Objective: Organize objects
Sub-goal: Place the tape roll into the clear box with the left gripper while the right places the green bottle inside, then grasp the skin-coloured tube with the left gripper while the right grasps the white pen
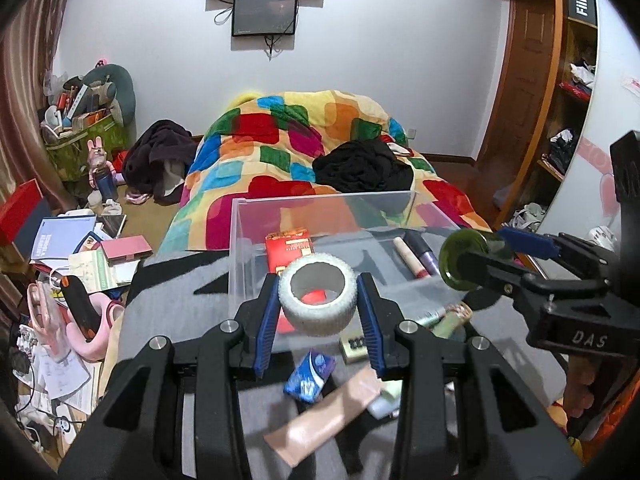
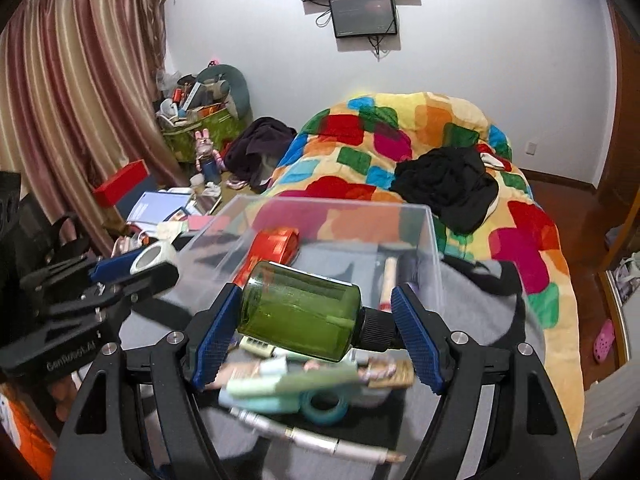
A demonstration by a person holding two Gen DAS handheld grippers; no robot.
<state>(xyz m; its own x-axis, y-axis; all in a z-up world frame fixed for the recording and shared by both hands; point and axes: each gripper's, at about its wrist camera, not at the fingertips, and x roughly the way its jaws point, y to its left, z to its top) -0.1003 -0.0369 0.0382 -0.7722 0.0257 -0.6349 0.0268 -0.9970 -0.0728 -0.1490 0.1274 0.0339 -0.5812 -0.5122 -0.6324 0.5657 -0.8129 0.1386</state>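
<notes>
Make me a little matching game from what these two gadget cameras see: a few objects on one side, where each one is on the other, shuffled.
Things:
1. white tape roll
2. green bottle
3. red packet
4. blue tissue pack

Places:
A. lying inside the clear box
B. clamped sideways in the right gripper
C. loose on the grey cloth, below the left gripper
D. gripped between the left gripper's blue pads

Pairs: 1-D, 2-B, 3-A, 4-C
</notes>
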